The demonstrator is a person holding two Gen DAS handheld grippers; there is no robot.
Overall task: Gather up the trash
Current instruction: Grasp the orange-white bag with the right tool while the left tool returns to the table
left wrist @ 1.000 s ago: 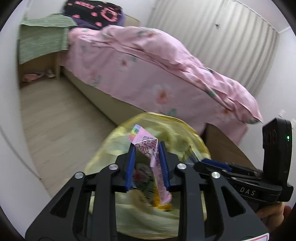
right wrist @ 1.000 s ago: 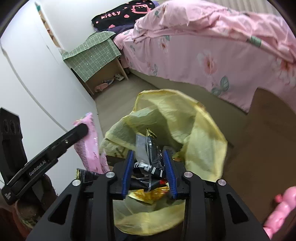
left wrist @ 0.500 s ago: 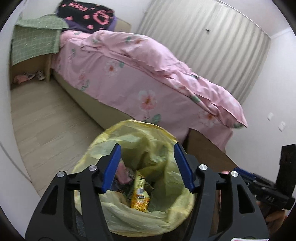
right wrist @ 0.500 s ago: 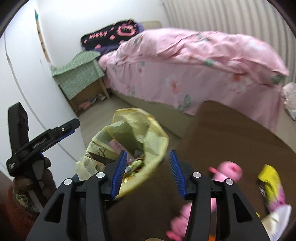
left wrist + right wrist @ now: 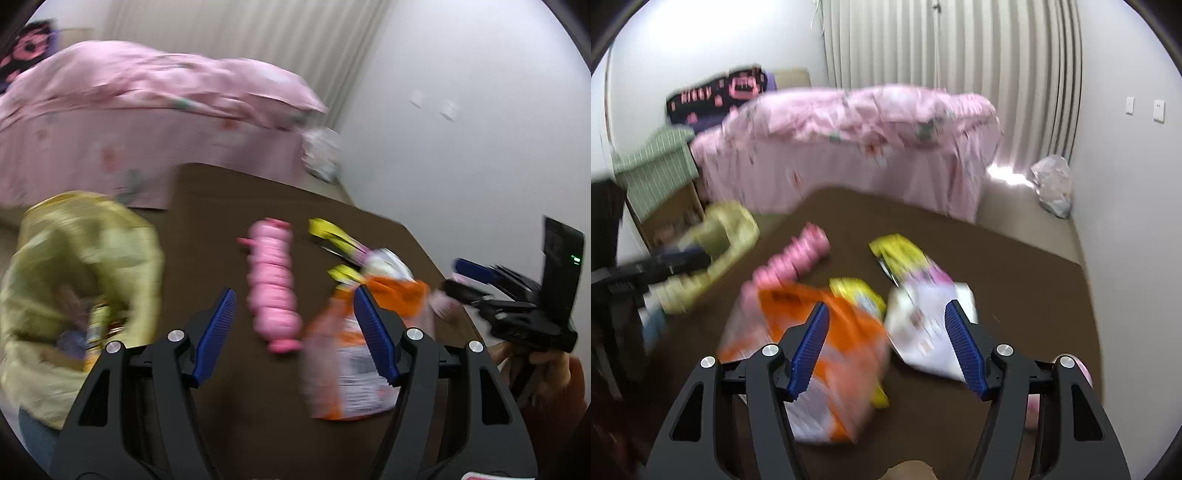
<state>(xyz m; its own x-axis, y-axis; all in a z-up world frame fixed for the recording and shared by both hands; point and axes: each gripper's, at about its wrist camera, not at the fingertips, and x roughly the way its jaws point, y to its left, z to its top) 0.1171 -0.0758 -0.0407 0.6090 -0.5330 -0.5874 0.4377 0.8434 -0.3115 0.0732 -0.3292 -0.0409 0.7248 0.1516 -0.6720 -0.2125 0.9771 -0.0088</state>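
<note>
step: between picks. Both grippers empty over the table (image 5: 229, 206), facing the trash pile; looks like reach for next piece, judged from layout.
L gripper (image 5: 295, 332): jaws opening, wide, nothing pressed between pads. Pink toy (image 5: 271, 284) and orange pack (image 5: 354, 354) show in the gap but lie on the table below.
R gripper (image 5: 886, 345): jaws opening, wide, nothing gripped. Orange pack (image 5: 812, 350) and white wrapper (image 5: 925, 325) seen thru the gap, flat on the table.
trash left: orange pack, white wrapper, 2 yellow wrappers (image 5: 901, 254) bunched together mid-table, touching/overlapping. Pink toy just beside them, prob not trash.
bag: yellow bag (image 5: 74, 280) at table's L edge, mouth up, already holds some wrappers. In R view (image 5: 716, 254) it's far L, w/ L gripper in front.
next move: judgement – drop onto nearest piece (orange pack for either gripper), pinch a raised edge since packs lie flat, then carry to bag. Both hands aim at same pack, so split targets: R takes white wrapper, L takes orange.
risk: thin film may slip; overlap means 2 pieces could lift at once.
writing: motion blur, nothing legible on packs. Dark print on orange pack, unreadable. Black-pink cloth (image 5: 716, 92) on bed (image 5: 849, 147) has letters, can't read.
other: white bag (image 5: 1052, 184) on floor by curtain, well apart.
</note>
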